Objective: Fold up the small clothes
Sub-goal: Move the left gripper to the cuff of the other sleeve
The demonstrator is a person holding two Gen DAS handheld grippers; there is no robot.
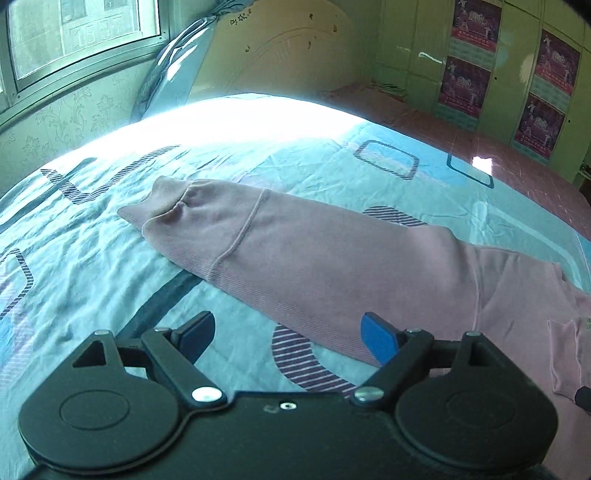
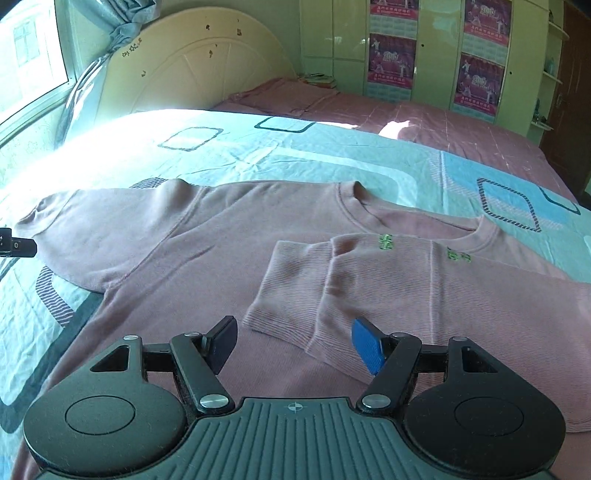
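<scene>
A pink long-sleeved sweatshirt (image 2: 177, 251) lies flat on the bed. Its right sleeve (image 2: 303, 295) is folded across the chest, cuff near the middle. Its left sleeve (image 1: 280, 243) stretches out straight, ending in a ribbed cuff (image 1: 162, 206). My left gripper (image 1: 291, 338) is open and empty, hovering just above the bed beside the lower edge of the outstretched sleeve. My right gripper (image 2: 295, 343) is open and empty, low over the shirt body, just in front of the folded sleeve's cuff. The left gripper's tip (image 2: 18, 245) shows at the left edge of the right wrist view.
The bed has a light blue patterned sheet (image 1: 92, 258) and, farther off, a pink sheet (image 2: 424, 125). A cream headboard (image 2: 192, 70) and grey curtain (image 2: 110, 37) stand behind. Green wardrobes with posters (image 2: 443, 48) line the far wall. A window (image 1: 74, 33) is at left.
</scene>
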